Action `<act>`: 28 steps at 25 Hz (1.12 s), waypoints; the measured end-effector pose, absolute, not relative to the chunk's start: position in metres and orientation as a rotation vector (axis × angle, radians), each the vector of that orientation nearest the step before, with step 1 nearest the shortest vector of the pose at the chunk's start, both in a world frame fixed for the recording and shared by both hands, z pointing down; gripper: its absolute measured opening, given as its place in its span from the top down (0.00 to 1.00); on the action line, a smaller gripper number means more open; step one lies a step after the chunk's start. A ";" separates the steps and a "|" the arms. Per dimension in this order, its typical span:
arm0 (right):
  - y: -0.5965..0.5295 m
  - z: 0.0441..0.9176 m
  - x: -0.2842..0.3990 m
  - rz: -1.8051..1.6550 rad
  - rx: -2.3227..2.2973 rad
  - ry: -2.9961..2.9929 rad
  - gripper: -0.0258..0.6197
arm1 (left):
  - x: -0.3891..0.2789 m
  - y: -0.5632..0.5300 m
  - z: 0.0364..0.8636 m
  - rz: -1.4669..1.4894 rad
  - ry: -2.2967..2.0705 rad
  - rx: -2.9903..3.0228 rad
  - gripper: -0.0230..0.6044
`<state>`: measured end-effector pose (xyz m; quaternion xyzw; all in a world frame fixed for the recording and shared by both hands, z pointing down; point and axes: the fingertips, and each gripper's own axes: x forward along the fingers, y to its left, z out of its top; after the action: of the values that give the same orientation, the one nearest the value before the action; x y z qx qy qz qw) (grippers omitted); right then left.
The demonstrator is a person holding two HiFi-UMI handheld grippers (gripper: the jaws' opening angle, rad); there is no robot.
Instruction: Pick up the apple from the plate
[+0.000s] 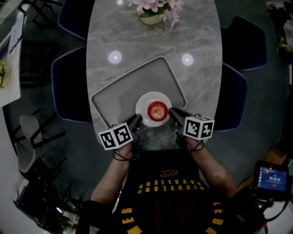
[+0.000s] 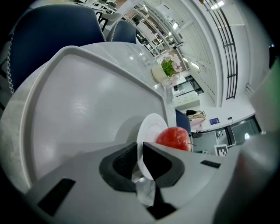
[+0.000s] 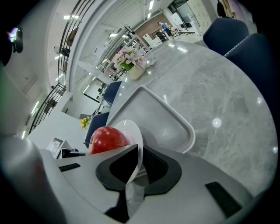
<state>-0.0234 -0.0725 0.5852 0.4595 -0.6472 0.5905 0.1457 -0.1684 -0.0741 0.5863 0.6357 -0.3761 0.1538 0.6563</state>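
Observation:
A red apple (image 1: 157, 111) lies on a small white plate (image 1: 145, 101) over the near corner of a grey tray (image 1: 119, 89). My left gripper (image 1: 138, 120) is shut on the plate's left rim, and my right gripper (image 1: 172, 112) is shut on its right rim. In the left gripper view the plate (image 2: 151, 127) stands pinched edge-on in the left gripper (image 2: 141, 154), with the apple (image 2: 173, 138) beyond the right jaw. In the right gripper view the plate (image 3: 131, 129) is clamped in the right gripper (image 3: 140, 157), and the apple (image 3: 107, 139) sits to the left.
The tray (image 2: 87, 100) lies on an oval grey marble table (image 1: 137, 41). A pot of pink flowers (image 1: 153, 11) stands at the far end. Dark blue chairs (image 1: 68, 87) flank both sides of the table. A small screen (image 1: 272, 178) is at the lower right.

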 end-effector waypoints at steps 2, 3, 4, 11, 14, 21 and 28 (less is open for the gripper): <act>-0.068 0.584 -0.018 1.702 1.325 -1.866 0.89 | -0.163 -0.072 0.584 0.355 -0.851 1.449 0.90; -0.065 0.584 -0.015 1.703 1.326 -1.869 0.89 | -0.160 -0.070 0.583 0.358 -0.851 1.455 0.90; -0.063 0.583 -0.011 1.704 1.328 -1.872 0.89 | -0.156 -0.069 0.582 0.359 -0.851 1.460 0.90; -0.041 0.576 0.024 1.713 1.349 -1.883 0.89 | -0.121 -0.046 0.575 0.339 -0.841 1.459 0.90; -0.031 0.571 0.040 1.714 1.359 -1.887 0.89 | -0.105 -0.035 0.571 0.340 -0.840 1.463 0.90; -0.007 0.575 0.082 1.723 1.380 -1.892 0.89 | -0.063 -0.016 0.571 0.361 -0.834 1.489 0.90; 0.018 0.582 0.122 1.739 1.408 -1.885 0.89 | -0.023 0.008 0.579 0.389 -0.812 1.498 0.90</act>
<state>0.1218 0.0176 0.5820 0.4783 -0.6406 0.5910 0.1077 -0.0229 0.0080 0.5791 0.6572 -0.3562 0.1708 0.6419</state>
